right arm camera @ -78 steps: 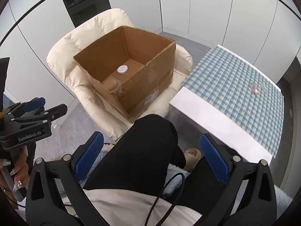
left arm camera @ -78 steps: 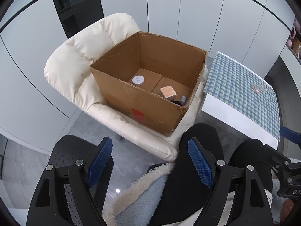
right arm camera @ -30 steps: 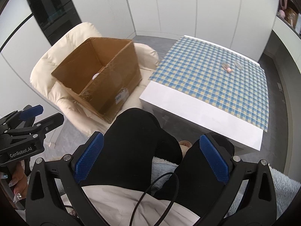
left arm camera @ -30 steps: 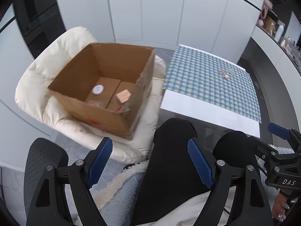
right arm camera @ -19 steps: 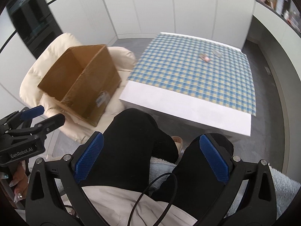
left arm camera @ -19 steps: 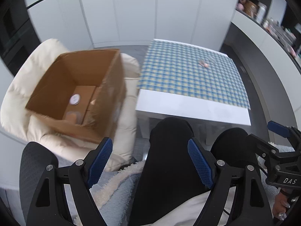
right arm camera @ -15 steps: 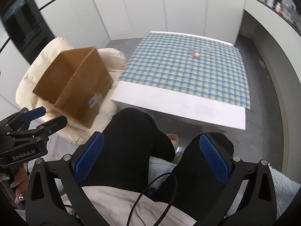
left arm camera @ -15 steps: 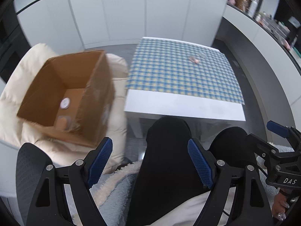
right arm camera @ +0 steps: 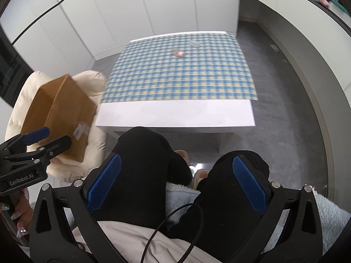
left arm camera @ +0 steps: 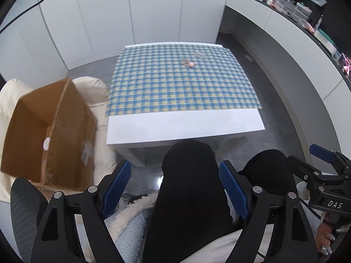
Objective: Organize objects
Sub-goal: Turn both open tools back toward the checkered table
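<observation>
Both the left gripper (left arm camera: 175,184) and right gripper (right arm camera: 177,179) hold their fingers wide open and empty, while the small pink object (left arm camera: 191,64) (probably light, best pinched across its sides) lies on the table (left arm camera: 184,120) in the upper centre.

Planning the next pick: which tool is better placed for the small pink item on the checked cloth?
Neither by much. Both the left tool and right tool hang open over the lap, short of the table. The pink item lies far side, slightly right of centre: marginally right.

Home living area w/ kitchen-style fittings: low white table (left arm camera: 184,122) under blue-yellow checked cloth (left arm camera: 182,83), cream padded armchair (right arm camera: 92,81), flat white cabinet doors (left arm camera: 153,11), curved white counter (left arm camera: 285,32) crowded w/ bottles & jars
</observation>
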A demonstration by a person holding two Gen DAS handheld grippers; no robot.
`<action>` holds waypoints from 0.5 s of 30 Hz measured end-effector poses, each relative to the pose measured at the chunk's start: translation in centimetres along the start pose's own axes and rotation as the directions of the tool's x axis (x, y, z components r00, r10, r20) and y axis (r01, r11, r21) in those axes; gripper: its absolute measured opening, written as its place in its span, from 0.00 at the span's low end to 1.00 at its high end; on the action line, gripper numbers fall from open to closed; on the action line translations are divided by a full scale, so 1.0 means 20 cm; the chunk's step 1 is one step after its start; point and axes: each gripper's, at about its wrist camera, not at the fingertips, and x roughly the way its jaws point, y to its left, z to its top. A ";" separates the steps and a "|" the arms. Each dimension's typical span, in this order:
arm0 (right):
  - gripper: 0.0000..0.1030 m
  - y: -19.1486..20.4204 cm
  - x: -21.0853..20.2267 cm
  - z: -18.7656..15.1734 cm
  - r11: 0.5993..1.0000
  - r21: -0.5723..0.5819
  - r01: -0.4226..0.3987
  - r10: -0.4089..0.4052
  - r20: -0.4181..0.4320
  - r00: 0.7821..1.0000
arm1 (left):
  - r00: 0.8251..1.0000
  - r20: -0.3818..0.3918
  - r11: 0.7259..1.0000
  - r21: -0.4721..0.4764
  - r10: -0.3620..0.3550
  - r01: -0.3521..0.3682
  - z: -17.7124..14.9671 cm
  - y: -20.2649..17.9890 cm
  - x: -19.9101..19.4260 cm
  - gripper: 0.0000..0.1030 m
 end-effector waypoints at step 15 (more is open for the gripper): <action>1.00 -0.25 0.00 -0.05 0.992 0.109 0.068 -0.067 -0.013 0.998 | 0.998 -0.034 0.997 0.045 -0.058 0.059 0.07 -0.16 0.12 0.81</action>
